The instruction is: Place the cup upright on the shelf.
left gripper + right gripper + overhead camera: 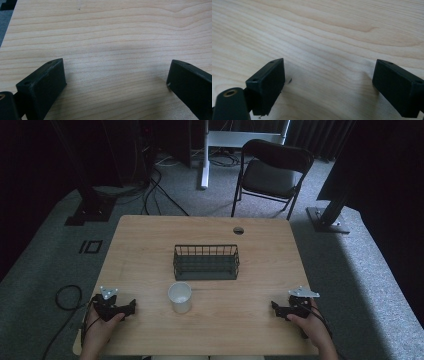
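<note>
From above, the left gripper (131,308) and right gripper (274,307) are resting at the table's (260,260) seven and five o'clock, the cup (179,297) standing at six, before the basket (206,262). In both gripper views, jaws are gaping wide over bare wood, holding nothing. Grip the cup squarely by its wall. No writing is showing.

L claw (134,307) jaws wide apart; R claw (273,306) same, both low.

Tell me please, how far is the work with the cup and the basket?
Nothing looks done yet. The white cup stands upright on the table, in front of the wire basket. The left gripper and right gripper rest open, holding nothing. Any grasping or moving remains.
</note>
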Demonstrator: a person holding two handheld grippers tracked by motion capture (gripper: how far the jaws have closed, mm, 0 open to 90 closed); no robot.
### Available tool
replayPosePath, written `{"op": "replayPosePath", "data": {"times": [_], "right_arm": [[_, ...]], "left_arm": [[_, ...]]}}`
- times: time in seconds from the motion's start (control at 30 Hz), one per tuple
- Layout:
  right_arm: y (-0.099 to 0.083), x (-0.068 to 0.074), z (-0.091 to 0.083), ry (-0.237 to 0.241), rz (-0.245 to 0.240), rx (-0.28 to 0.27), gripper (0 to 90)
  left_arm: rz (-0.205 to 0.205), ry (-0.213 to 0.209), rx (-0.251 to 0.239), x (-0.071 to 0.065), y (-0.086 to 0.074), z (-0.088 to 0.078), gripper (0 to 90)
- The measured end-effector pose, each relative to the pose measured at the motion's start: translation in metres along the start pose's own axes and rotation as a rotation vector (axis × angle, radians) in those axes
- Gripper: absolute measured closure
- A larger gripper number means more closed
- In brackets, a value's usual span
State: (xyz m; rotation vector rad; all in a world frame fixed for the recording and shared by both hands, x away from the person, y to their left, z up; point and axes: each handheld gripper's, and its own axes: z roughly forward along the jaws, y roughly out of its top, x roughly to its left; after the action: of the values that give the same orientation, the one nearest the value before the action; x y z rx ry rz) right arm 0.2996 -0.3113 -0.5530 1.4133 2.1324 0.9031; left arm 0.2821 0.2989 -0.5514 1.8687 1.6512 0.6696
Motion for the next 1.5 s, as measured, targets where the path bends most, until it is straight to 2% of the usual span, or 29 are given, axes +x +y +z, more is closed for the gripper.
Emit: {"op": "replayPosePath", "data": {"times": [0.43, 0.6, 0.97, 1.07, 1.23, 1.33, 1.5], "right_arm": [[0.011, 0.016, -0.001, 0.078, -0.044, -0.036, 10.6], [0.018, 0.030, 0.001, 0.124, -0.076, -0.054, 10.6], [0.028, 0.045, -0.003, 0.172, -0.109, -0.087, 10.7], [0.033, 0.052, -0.004, 0.187, -0.131, -0.097, 10.7], [0.037, 0.058, -0.003, 0.196, -0.138, -0.101, 10.7], [0.041, 0.066, -0.001, 0.221, -0.156, -0.100, 10.7], [0.043, 0.074, 0.002, 0.252, -0.157, -0.110, 10.7]], "left_arm": [[0.000, 0.000, 0.000, 0.000, 0.000, 0.000, 2.4], [0.000, 0.000, 0.002, 0.000, 0.000, 0.000, 2.4], [0.000, 0.000, 0.001, 0.000, 0.000, 0.000, 2.4], [0.000, 0.000, 0.001, 0.000, 0.000, 0.000, 2.4], [0.000, 0.000, 0.001, 0.000, 0.000, 0.000, 2.4], [0.000, 0.000, 0.001, 0.000, 0.000, 0.000, 2.4], [0.000, 0.000, 0.000, 0.000, 0.000, 0.000, 2.4]]}}
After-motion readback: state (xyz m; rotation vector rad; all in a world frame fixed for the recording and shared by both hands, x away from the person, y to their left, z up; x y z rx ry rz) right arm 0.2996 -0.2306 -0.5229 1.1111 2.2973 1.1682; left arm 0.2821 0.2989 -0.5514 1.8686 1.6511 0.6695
